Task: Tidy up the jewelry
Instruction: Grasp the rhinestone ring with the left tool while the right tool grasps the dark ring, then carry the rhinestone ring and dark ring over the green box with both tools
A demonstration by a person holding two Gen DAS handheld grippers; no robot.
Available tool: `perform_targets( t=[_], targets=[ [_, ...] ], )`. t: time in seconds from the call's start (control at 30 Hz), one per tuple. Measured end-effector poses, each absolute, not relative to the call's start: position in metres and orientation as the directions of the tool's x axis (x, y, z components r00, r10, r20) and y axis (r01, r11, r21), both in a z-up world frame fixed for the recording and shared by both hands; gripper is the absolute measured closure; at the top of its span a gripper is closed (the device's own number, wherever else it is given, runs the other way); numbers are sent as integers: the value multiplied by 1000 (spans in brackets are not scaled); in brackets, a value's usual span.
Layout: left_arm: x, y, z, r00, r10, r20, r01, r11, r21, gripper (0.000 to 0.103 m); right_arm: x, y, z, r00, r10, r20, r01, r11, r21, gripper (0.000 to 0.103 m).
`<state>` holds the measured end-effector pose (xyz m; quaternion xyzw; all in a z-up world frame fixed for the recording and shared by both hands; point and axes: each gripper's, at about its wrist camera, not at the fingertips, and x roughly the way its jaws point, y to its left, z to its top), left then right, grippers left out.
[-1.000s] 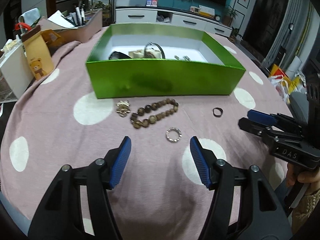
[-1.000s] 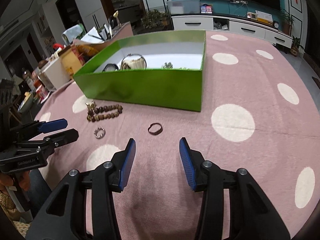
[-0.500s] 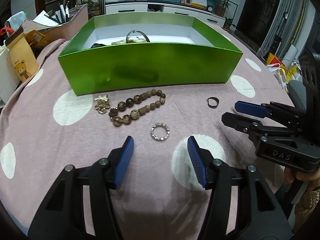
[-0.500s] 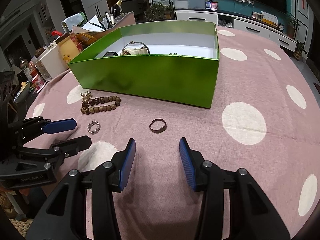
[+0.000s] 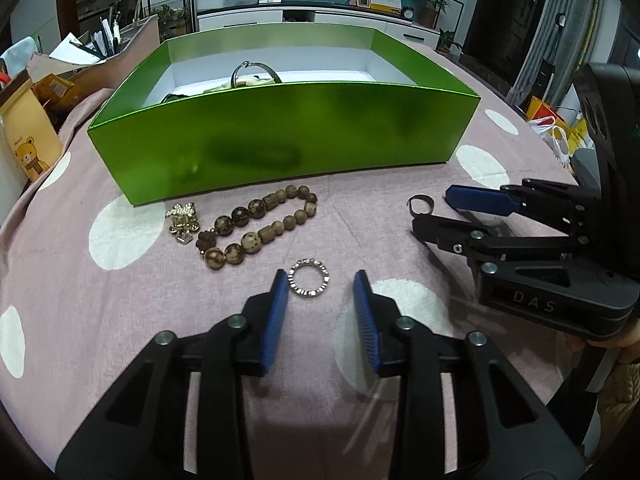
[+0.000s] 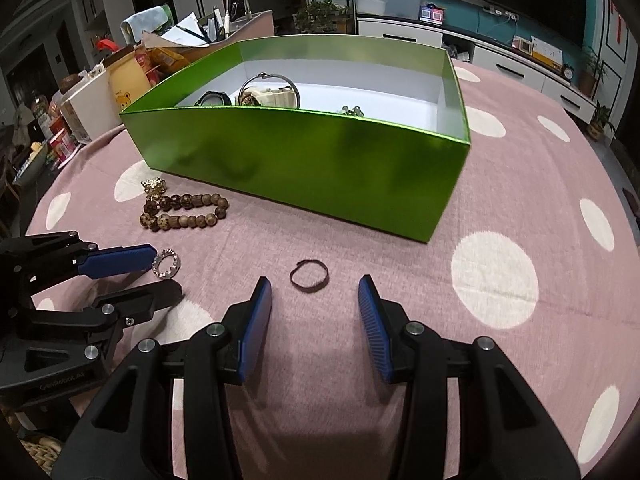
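A silver beaded ring (image 5: 308,284) lies on the pink dotted cloth between the tips of my left gripper (image 5: 320,285). Its jaws are closing and the pads stand clear of the ring, the left pad nearest it. A dark thin ring (image 6: 309,275) lies just ahead of my right gripper (image 6: 314,286), which is open with nothing between its pads. From the side, the left gripper (image 6: 166,272) straddles the silver ring (image 6: 167,264), and the right gripper (image 5: 434,210) sits at the dark ring (image 5: 420,204). A wooden bead bracelet (image 5: 256,224) and a gold charm (image 5: 183,222) lie before the green box (image 5: 280,152).
The green box (image 6: 300,160) holds a metal bangle (image 6: 269,90) and other small pieces. Left of the table stand a yellow bear bag (image 5: 24,140) and a carton of pens and papers (image 5: 100,52). A hand (image 5: 616,340) holds the right gripper's body.
Both grippers have come forward and down toward their rings. The left jaws have narrowed around the silver ring. The right jaws keep the same gap.
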<state>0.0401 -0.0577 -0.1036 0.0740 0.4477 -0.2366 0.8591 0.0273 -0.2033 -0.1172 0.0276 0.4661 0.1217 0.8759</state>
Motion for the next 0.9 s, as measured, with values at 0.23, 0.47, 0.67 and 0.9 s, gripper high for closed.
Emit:
perform_targets(
  t=[0.23,0.47,0.67,0.9],
  targets=[
    [40,-56,-104,500,-333,-799,473,878,-70,83,30,-194,-118,542,222,-811,-220,968,118,68],
    [40,-55,-104,500,-341,-796,468,880,-83,83,31,-190,-116,544,235,-805,-242,963,117,82],
    [41,-52,-104,496,-342,-798,455,885,-96,84,24,-190,-115,549,247,-799,-240,962,133,82],
    [41,-46,-96,509,-335,-793,434,896,-100,84,15,-195,-100,578,260,-773,-229,961,152,82]
  ],
)
